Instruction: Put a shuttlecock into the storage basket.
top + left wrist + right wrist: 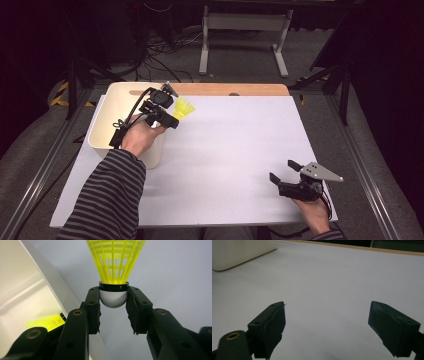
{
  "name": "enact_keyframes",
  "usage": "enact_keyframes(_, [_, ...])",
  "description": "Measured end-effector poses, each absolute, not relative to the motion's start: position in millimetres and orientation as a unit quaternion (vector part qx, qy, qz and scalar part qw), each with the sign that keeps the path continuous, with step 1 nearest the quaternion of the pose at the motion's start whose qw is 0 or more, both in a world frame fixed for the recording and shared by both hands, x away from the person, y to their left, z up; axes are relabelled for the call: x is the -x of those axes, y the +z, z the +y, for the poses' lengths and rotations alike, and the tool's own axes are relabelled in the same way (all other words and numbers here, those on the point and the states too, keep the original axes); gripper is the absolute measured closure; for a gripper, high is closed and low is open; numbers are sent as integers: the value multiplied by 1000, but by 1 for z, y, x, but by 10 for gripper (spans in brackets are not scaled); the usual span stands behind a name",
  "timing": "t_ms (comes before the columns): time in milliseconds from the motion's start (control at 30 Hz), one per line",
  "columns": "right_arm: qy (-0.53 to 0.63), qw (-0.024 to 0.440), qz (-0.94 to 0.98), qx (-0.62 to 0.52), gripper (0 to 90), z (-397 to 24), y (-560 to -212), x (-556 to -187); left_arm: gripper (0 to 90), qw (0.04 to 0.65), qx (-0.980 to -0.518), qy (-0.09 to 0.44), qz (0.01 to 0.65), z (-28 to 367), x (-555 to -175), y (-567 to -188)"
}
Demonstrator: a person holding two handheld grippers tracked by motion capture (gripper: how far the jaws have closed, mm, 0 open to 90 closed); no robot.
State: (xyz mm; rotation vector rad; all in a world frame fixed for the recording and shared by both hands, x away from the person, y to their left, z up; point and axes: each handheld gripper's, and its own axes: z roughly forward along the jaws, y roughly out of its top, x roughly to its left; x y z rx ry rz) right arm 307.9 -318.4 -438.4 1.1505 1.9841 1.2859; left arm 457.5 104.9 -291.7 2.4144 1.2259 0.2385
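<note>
One yellow shuttlecock (115, 262) is in hand here, and one cream bin (112, 117) stands on the worktop (235, 150) at its far left corner. Two grippers are at work, one in each of the person's hands.

The left gripper (172, 111) hangs over the right rim of the bin, close to the far edge of the worktop. Its jaws are partly closed and pinch the shuttlecock by its rounded white cork, one pad on each side, just under the black band. The yellow skirt points away from the jaws, out over the white surface beside the bin. In the left gripper view the bin's wall and rim run along the left side, and a yellow reflection shows on the glossy inside of the wall.

The right gripper (282, 171) sits near the front right corner of the worktop, well apart from the bin and the shuttlecock. Its jaws stand wide apart with nothing between them, just bare white surface beyond. A grey three-cornered plate rides on top of it.

One striped sleeve (107, 200) covers the left forearm, which reaches in from the near edge.
</note>
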Motion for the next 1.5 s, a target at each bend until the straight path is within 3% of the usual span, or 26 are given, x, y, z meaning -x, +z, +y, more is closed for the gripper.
enact_keyframes(1500, [473, 253, 730, -424, 145, -319, -439, -308, 650, 216, -850, 102, 469, 138, -458, -279])
